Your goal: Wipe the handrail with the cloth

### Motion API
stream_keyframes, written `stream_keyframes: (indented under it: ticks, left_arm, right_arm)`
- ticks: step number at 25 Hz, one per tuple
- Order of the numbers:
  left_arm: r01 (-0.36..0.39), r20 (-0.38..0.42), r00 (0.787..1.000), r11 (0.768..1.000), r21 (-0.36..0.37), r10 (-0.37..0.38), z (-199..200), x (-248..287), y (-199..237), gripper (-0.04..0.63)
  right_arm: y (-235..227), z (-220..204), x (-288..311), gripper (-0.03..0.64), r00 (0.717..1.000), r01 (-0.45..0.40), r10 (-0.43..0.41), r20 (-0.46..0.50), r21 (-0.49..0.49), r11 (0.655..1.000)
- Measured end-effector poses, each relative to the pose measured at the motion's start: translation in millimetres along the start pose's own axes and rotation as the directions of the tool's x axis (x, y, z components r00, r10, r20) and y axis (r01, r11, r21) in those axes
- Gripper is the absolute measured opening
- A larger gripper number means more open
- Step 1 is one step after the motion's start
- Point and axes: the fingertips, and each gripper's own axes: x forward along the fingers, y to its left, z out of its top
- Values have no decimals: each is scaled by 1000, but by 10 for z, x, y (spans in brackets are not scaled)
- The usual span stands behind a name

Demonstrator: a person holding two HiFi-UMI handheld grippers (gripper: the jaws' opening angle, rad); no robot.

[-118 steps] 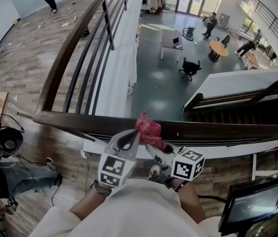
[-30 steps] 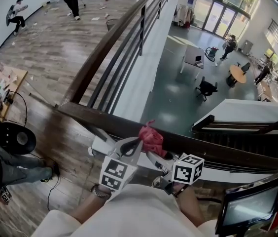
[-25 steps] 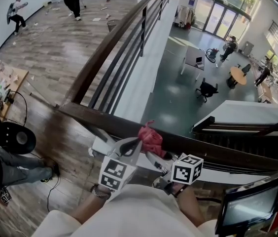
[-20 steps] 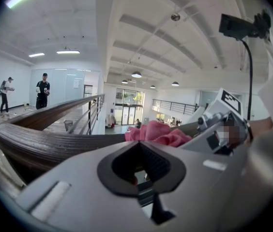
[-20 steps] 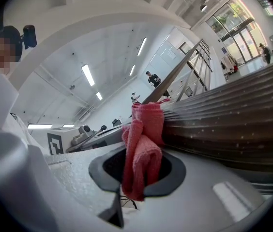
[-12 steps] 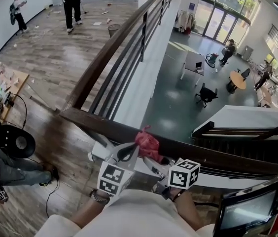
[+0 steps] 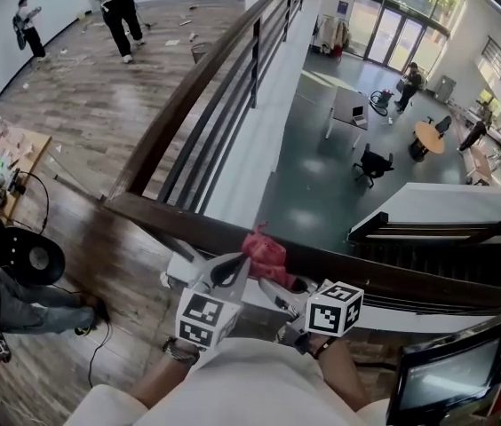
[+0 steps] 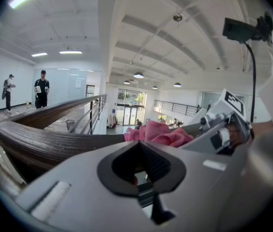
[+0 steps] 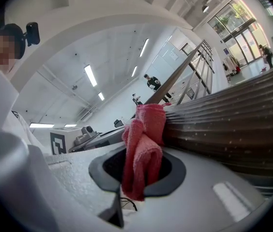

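Observation:
The dark wooden handrail [image 7: 384, 278] crosses the head view and turns at a corner [image 7: 117, 204] toward the far top. A pink cloth [image 7: 266, 251] is bunched on top of it. My right gripper [image 7: 279, 284] is shut on the cloth [image 9: 144, 144], which rests against the rail's grain [image 9: 223, 129]. Just left of the cloth my left gripper [image 7: 229, 270] is shut with nothing in its jaws. In the left gripper view the cloth [image 8: 158, 132] shows past the left gripper's tip [image 8: 140, 143], and the rail [image 8: 44, 139] runs off to the left.
Beyond the rail is a drop to a lower floor with a desk [image 7: 350, 106] and chairs. Black bars [image 7: 219, 105] stand under the far rail. A monitor [image 7: 446, 375] is at my lower right, a round black object [image 7: 30, 257] at my left. People [image 7: 113, 3] move far behind.
The cloth and both grippers stay at nearly the same spot on the rail. The head view has shifted slightly, and a person at the back has walked on.

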Motion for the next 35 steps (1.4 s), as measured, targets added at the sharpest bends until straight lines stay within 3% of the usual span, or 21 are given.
stream_keyframes:
  ticks: [35]
  left_arm:
    - [44, -23, 999, 998, 47, -43, -13, 282, -447, 5]
  right_arm:
    - [-202, -30, -445, 63, 997, -11, 10, 76, 6, 1000]
